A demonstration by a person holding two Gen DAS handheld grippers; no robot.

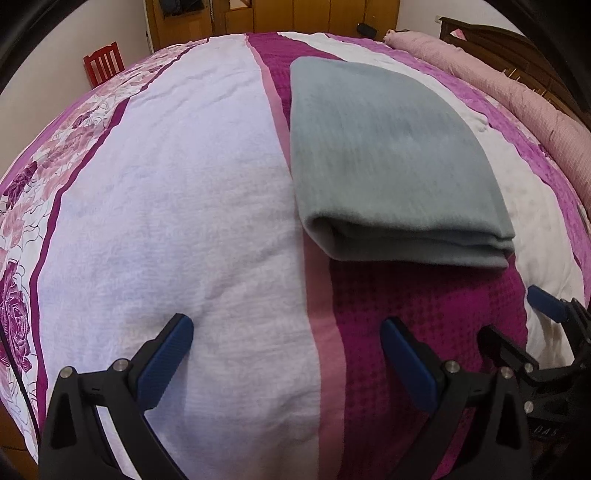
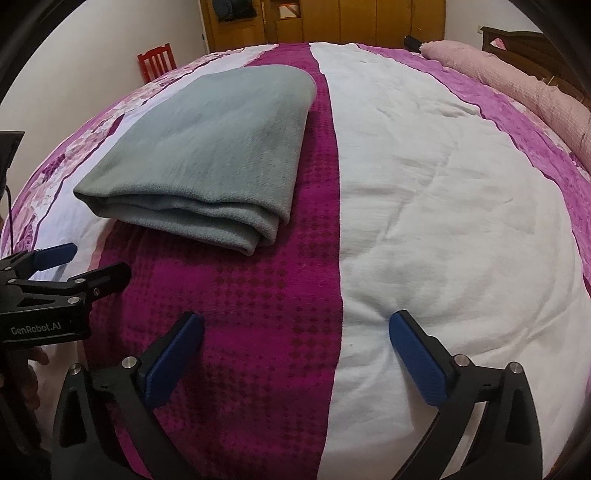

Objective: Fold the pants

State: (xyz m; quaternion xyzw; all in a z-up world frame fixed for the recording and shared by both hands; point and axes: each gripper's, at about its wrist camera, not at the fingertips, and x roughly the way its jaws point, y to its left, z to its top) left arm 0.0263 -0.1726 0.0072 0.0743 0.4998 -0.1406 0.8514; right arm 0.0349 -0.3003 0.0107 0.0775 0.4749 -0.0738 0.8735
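Note:
The grey-green pants [image 1: 388,155] lie folded into a thick rectangle on the bed, layered fold edge nearest me; they also show in the right wrist view [image 2: 214,147], up and to the left. My left gripper [image 1: 286,332] is open and empty, held above the bedspread a little short of the pants. My right gripper [image 2: 295,328] is open and empty, to the right of the pants' near edge. Each gripper shows at the edge of the other's view: the right one [image 1: 517,325] and the left one [image 2: 88,262].
The bed is covered by a white, magenta and floral striped bedspread [image 1: 177,221]. A pink bolster [image 2: 524,85] lies along the right side by a dark wooden headboard [image 1: 517,55]. A red chair [image 2: 157,61] and wooden wardrobes [image 2: 332,22] stand beyond the bed.

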